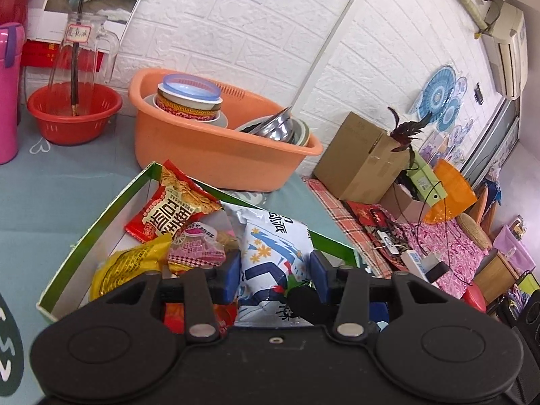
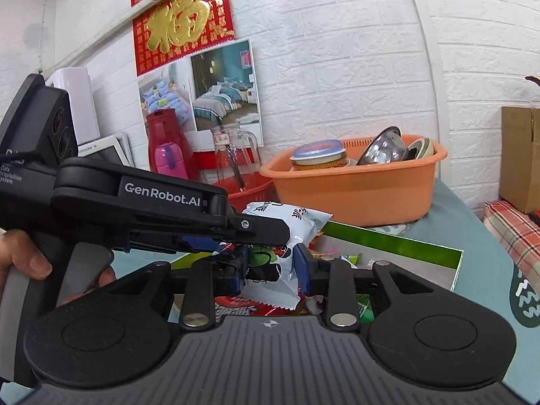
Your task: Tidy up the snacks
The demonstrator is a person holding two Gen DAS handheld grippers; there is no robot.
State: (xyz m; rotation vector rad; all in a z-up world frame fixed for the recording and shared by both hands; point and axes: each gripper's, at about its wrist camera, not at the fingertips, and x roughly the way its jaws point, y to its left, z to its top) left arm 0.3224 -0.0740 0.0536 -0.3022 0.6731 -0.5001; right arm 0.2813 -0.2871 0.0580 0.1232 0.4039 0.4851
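Note:
A white and blue snack bag (image 1: 270,253) stands in a green-rimmed cardboard box (image 1: 101,216) among other snacks: a red packet (image 1: 168,206), a yellow packet (image 1: 128,266) and a pink packet (image 1: 195,246). My left gripper (image 1: 275,275) has its blue pads on both sides of the white bag and is shut on it. In the right wrist view my right gripper (image 2: 270,270) is also shut on the same white bag (image 2: 287,222). The left gripper (image 2: 263,229) crosses in from the left and grips the bag just above. The box's green rim (image 2: 388,239) lies behind.
An orange basin (image 1: 216,155) with bowls and metal dishes stands behind the box. A red basket (image 1: 72,114) with a glass jug sits at the far left, beside a pink bottle (image 1: 10,94). A cardboard carton (image 1: 361,158) sits at the right on a plaid cloth.

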